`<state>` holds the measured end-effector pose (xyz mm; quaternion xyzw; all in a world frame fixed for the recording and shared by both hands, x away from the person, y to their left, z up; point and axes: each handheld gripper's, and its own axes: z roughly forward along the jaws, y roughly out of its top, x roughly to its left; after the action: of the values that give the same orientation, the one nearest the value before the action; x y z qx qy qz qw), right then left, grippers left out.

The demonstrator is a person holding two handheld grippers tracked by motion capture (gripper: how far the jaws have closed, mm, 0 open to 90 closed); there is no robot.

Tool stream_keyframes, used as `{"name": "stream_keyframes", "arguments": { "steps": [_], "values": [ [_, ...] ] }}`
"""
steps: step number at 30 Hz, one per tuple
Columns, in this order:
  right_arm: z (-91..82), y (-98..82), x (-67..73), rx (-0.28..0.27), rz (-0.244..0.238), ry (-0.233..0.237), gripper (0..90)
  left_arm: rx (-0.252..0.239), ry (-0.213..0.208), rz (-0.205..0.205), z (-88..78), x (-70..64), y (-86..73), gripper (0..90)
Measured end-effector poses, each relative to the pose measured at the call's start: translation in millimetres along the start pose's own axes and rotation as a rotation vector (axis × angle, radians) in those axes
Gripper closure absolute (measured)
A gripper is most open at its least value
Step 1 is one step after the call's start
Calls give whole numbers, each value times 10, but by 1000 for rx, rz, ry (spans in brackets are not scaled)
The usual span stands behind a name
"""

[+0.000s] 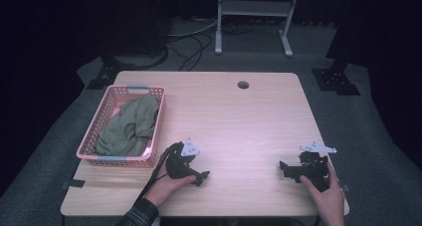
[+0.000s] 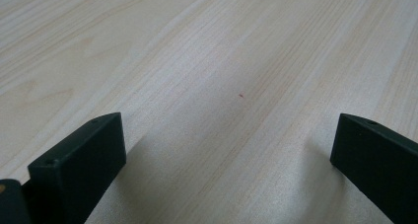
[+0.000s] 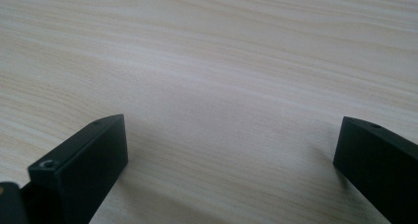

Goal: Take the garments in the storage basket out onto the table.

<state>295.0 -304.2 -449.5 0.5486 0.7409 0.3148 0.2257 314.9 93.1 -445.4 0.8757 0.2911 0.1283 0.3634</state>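
Note:
A pink basket (image 1: 93,131) stands at the table's left side with an olive-green garment (image 1: 127,129) heaped inside it. My left gripper (image 1: 201,177) rests low on the table near the front edge, just right of the basket, held by a hand in a plaid sleeve. My right gripper (image 1: 284,169) rests at the front right, pointing left. In the left gripper view the left gripper (image 2: 229,145) has its jaws wide apart over bare wood. In the right gripper view the right gripper (image 3: 231,145) is equally wide open with nothing between its fingers.
The light wooden table (image 1: 234,116) has a round cable hole (image 1: 243,84) near its far edge. Beyond the table, a white metal stand (image 1: 254,17) and black cables (image 1: 191,44) sit on the grey carpet. Dark stand bases (image 1: 338,79) flank the far corners.

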Motion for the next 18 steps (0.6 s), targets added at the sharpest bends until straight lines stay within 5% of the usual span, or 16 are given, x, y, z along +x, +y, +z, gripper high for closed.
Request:
{"name": "stream_keyframes", "arguments": {
  "steps": [18],
  "values": [
    [0, 0, 0, 0, 1, 0, 0, -12, -31, -26, -24, 43, 48, 0]
  ]
}}
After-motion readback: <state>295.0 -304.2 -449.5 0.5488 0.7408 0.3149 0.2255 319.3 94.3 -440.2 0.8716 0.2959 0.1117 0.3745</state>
